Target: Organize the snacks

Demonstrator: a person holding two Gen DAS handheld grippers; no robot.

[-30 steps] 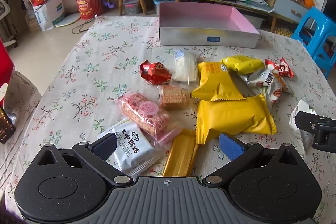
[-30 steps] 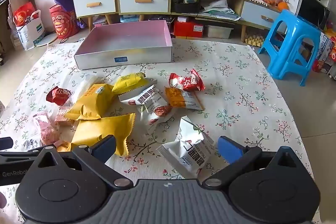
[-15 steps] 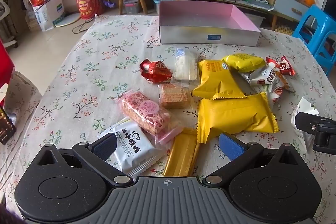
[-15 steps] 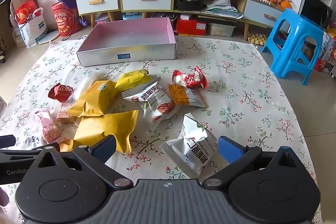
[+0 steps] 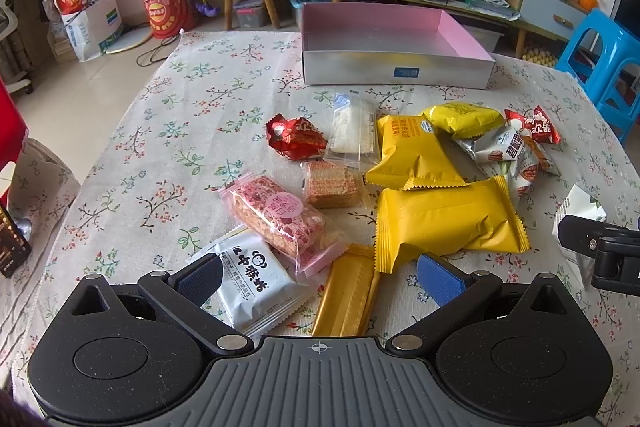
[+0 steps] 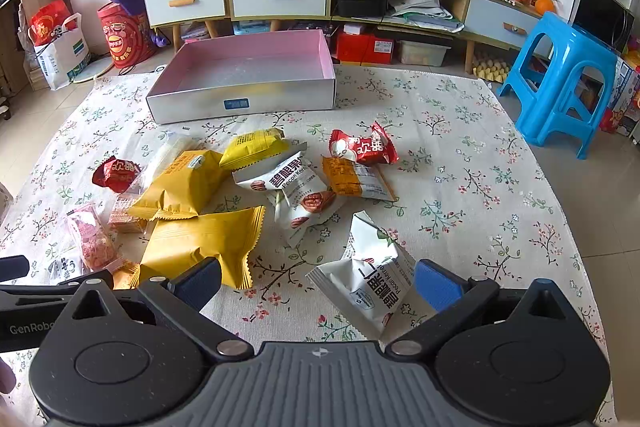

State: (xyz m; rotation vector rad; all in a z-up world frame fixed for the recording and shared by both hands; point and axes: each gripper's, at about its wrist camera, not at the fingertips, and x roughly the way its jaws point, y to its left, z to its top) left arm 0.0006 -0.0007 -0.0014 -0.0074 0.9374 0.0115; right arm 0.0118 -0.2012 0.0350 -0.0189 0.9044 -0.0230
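Snacks (image 5: 444,227) lie unsorted, box (image 5: 396,73) empty; both grippers, left (image 5: 320,277) and right (image 6: 318,287), have edged closer, jaws wide.

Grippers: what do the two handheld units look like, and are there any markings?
Both the left gripper and right gripper are matte black with round pivot housings, silver rivets, ribbed grey centre plates bearing a crosshair mark, and blue finger pads. White "GenRobo" lettering shows on one side.

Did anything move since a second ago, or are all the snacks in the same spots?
Only the cameras shifted a little: both views now sit slightly farther back, so the snacks look a bit farther off. Nothing was grabbed or dropped. The left gripper and right gripper stay open, and the pink box stays empty.
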